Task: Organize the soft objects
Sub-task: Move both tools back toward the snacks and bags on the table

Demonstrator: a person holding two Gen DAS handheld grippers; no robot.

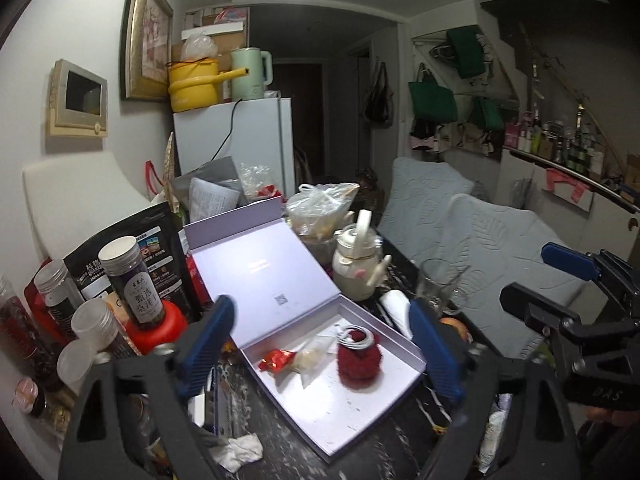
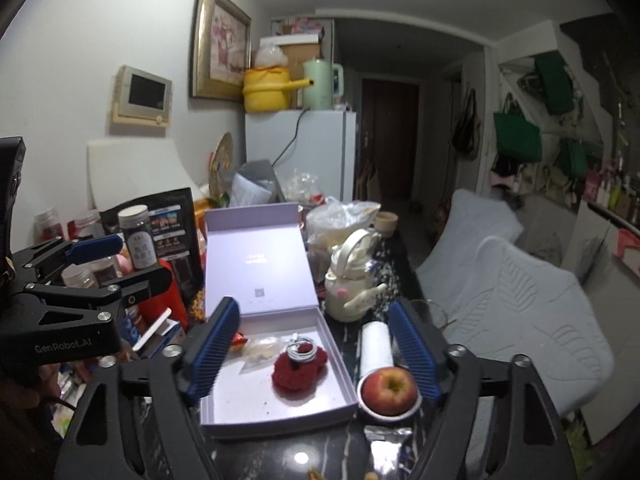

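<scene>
A dark red fuzzy soft piece (image 1: 358, 360) (image 2: 298, 372) lies inside an open lavender box (image 1: 340, 432) (image 2: 256, 404), with a coiled white cable (image 1: 352, 338) (image 2: 302, 350) on top of it. Beside it in the box are a clear plastic bag (image 1: 312, 360) (image 2: 262, 350) and a red foil wrapper (image 1: 276, 360). My left gripper (image 1: 320, 312) (image 2: 132, 264) hovers above the box, open and holding nothing. My right gripper (image 2: 313, 310) (image 1: 536, 276) is also open and empty, raised over the box's near side.
An apple (image 2: 390, 392) sits in a small bowl right of the box, behind it a white roll (image 2: 376, 344), a cream teapot (image 1: 356, 268) (image 2: 352, 280) and a glass (image 1: 438, 284). Jars (image 1: 132, 276) and packets crowd the left. Grey sofa cushions (image 1: 480, 240) lie to the right.
</scene>
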